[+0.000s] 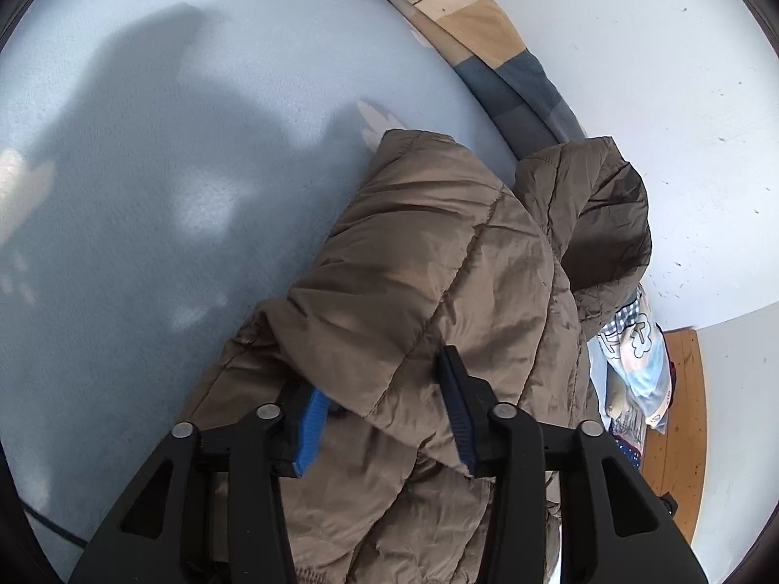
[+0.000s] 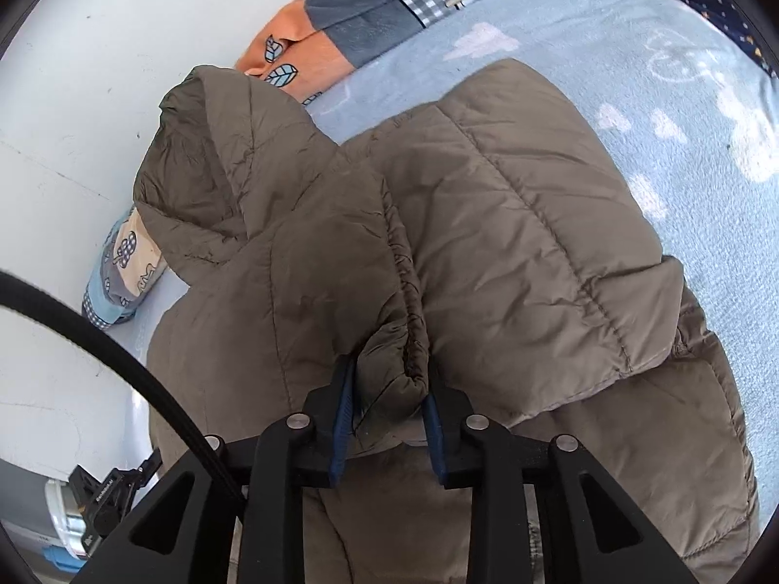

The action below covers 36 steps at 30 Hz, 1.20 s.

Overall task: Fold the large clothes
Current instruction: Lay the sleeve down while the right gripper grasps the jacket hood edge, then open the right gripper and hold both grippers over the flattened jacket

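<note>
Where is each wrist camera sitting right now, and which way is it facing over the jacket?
Left wrist: on the left gripper, angled down along its fingers at the brown puffer jacket on the light blue blanket; only the black fingers with blue pads show, a fold between them.
Right wrist: on the right gripper, angled down at the jacket's elastic cuff between its pads; wall behind.
Shared: jacket, blanket, patchwork quilt.

One puffy brown quilted jacket (image 2: 487,224) lies on one pale blue bed (image 2: 608,63). One patchwork quilt (image 2: 360,14) sits along the wall. Two black tongs, left (image 1: 384,409) and right (image 2: 389,418).
</note>
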### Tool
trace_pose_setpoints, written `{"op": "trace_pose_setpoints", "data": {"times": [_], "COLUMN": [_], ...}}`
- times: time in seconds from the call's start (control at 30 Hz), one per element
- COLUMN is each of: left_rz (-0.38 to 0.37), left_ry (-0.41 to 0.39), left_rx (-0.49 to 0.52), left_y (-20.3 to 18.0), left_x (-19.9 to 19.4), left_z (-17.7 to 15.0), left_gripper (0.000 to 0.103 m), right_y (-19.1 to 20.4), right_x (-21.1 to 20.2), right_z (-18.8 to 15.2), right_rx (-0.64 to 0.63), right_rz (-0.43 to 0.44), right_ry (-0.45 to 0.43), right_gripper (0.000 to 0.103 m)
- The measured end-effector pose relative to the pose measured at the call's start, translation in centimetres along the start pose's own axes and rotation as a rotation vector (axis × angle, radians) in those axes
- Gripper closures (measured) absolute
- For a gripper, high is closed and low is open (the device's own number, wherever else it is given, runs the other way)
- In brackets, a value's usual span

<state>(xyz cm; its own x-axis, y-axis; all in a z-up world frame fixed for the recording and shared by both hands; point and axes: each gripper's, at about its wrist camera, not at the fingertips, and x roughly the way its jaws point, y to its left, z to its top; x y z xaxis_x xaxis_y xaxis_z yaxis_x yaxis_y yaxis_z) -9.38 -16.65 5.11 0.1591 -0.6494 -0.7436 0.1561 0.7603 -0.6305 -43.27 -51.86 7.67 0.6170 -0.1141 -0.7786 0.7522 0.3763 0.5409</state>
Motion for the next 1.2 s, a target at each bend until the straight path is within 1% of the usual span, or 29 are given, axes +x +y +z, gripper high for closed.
{"op": "trace_pose_setpoints", "data": {"times": [0.03, 0.1, 0.17, 0.2, 0.27, 0.3, 0.33, 0.4, 0.47, 0.5, 0.53, 0.6, 0.67, 0.73, 0.77, 0.87, 1.0, 1.13, 1.2], "left_rz": [0.009, 0.022, 0.077, 0.105, 0.188, 0.21, 0.229, 0.244, 0.255, 0.259, 0.268, 0.297, 0.315, 0.316, 0.318, 0.34, 0.337, 0.336, 0.332], "left_ry": [-0.002, -0.024, -0.1, -0.146, -0.278, -0.319, -0.351, -0.371, -0.351, -0.336, -0.309, -0.268, -0.213, -0.174, -0.159, -0.131, -0.098, -0.071, -0.077], "left_rx": [-0.01, 0.003, 0.063, 0.1, 0.207, 0.256, 0.322, 0.453, 0.562, 0.597, 0.633, 0.662, 0.652, 0.622, 0.616, 0.632, 0.627, 0.61, 0.593], "left_y": [0.0, -0.6, -1.7, -2.2, -4.2, -5.1, -6.3, -8.5, -9.8, -10.2, -10.5, -10.6, -9.7, -9.1, -9.0, -9.1, -8.6, -8.3, -8.5], "left_x": [-0.6, -2.0, -4.0, -4.8, -6.4, -6.5, -6.3, -5.1, -3.2, -2.2, -0.9, 1.2, 3.1, 4.3, 4.7, 5.5, 6.0, 6.0, 5.5], "left_z": [-0.2, -0.6, -1.1, -1.3, -1.8, -1.9, -2.0, -2.5, -3.2, -3.6, -3.9, -4.0, -3.9, -3.5, -3.3, -3.2, -3.0, -2.5, -2.4], "left_gripper": [0.057, 0.055, 0.055, 0.054, 0.052, 0.048, 0.047, 0.046, 0.046, 0.046, 0.046, 0.046, 0.046, 0.046, 0.045, 0.043, 0.043, 0.043, 0.043], "right_y": [-0.2, -0.5, -0.7, -0.5, -0.1, 0.3, 0.7, 2.1, 3.4, 4.1, 4.7, 5.7, 5.9, 5.7, 5.5, 5.1, 3.8, 3.0, 3.1], "right_x": [-0.3, -1.3, -2.4, -3.2, -4.8, -5.5, -6.1, -6.5, -6.0, -5.3, -4.6, -2.8, -1.2, 0.2, 0.7, 2.0, 3.6, 3.9, 3.9], "right_z": [0.0, 0.2, 0.2, 0.2, 0.2, 0.1, 0.0, -0.2, -0.6, -0.8, -1.1, -1.5, -1.6, -1.5, -1.4, -1.3, -1.1, -1.0, -1.1], "right_rx": [0.018, 0.048, 0.065, 0.065, 0.042, 0.022, -0.006, -0.08, -0.163, -0.21, -0.252, -0.309, -0.332, -0.345, -0.348, -0.37, -0.363, -0.333, -0.333], "right_rz": [0.002, -0.003, -0.035, -0.055, -0.108, -0.122, -0.12, -0.09, -0.066, -0.063, -0.074, -0.112, -0.133, -0.171, -0.181, -0.203, -0.202, -0.186, -0.191], "right_ry": [0.006, 0.002, -0.019, -0.044, -0.109, -0.143, -0.176, -0.22, -0.24, -0.238, -0.236, -0.213, -0.177, -0.149, -0.136, -0.097, -0.048, -0.03, -0.035], "right_gripper": [0.069, 0.063, 0.061, 0.061, 0.061, 0.06, 0.059, 0.059, 0.061, 0.065, 0.068, 0.072, 0.072, 0.073, 0.075, 0.076, 0.076, 0.076, 0.076]}}
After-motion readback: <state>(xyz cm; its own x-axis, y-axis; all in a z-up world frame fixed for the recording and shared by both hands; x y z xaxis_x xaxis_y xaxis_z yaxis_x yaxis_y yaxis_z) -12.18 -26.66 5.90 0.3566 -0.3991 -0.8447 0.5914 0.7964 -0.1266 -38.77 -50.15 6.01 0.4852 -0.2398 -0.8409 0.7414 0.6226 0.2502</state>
